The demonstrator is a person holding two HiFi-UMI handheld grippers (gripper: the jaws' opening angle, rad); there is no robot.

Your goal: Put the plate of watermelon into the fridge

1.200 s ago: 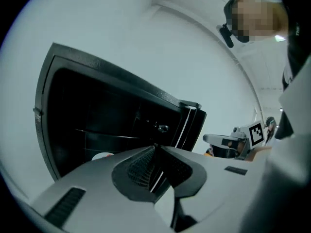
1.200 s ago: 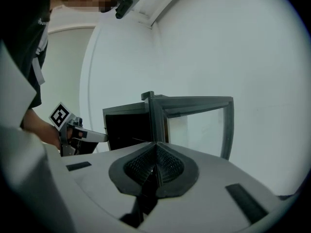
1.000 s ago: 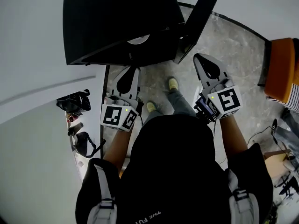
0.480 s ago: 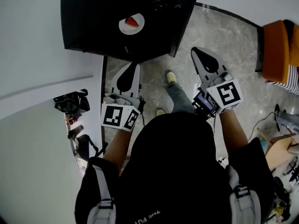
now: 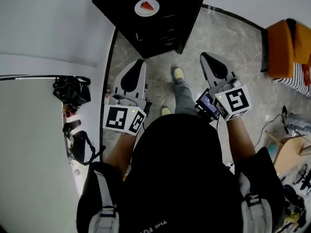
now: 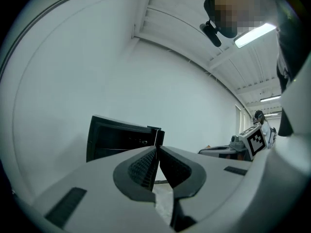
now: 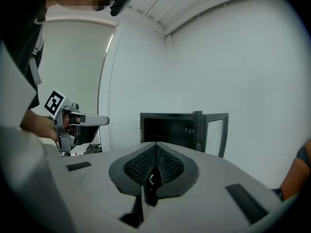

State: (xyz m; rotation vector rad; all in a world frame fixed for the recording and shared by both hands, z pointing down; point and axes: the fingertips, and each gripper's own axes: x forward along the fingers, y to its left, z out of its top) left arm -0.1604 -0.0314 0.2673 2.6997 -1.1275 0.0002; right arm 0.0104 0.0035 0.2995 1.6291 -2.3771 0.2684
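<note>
Left gripper [image 5: 140, 63]: jaws pressed together, empty | right gripper [image 5: 205, 57]: jaws together, empty | plate of watermelon [image 5: 146, 7]: atop black fridge [image 5: 167, 30], ahead of both | fridge door [image 7: 217, 130]: open | orange seat [image 5: 281, 45]: far right

A small white plate [image 5: 146, 7] carrying one red wedge of watermelon [image 5: 147, 6] lies flat at the top centre of the head view, framed by the dark open front of a low black fridge [image 5: 165, 33], apparently on an inner shelf. In the right gripper view the fridge [image 7: 170, 130] stands upright against a pale wall at mid-frame, its door [image 7: 216, 132] swung open to the right and its inside dark. The left gripper view shows the fridge [image 6: 119, 140] at centre left.
</note>
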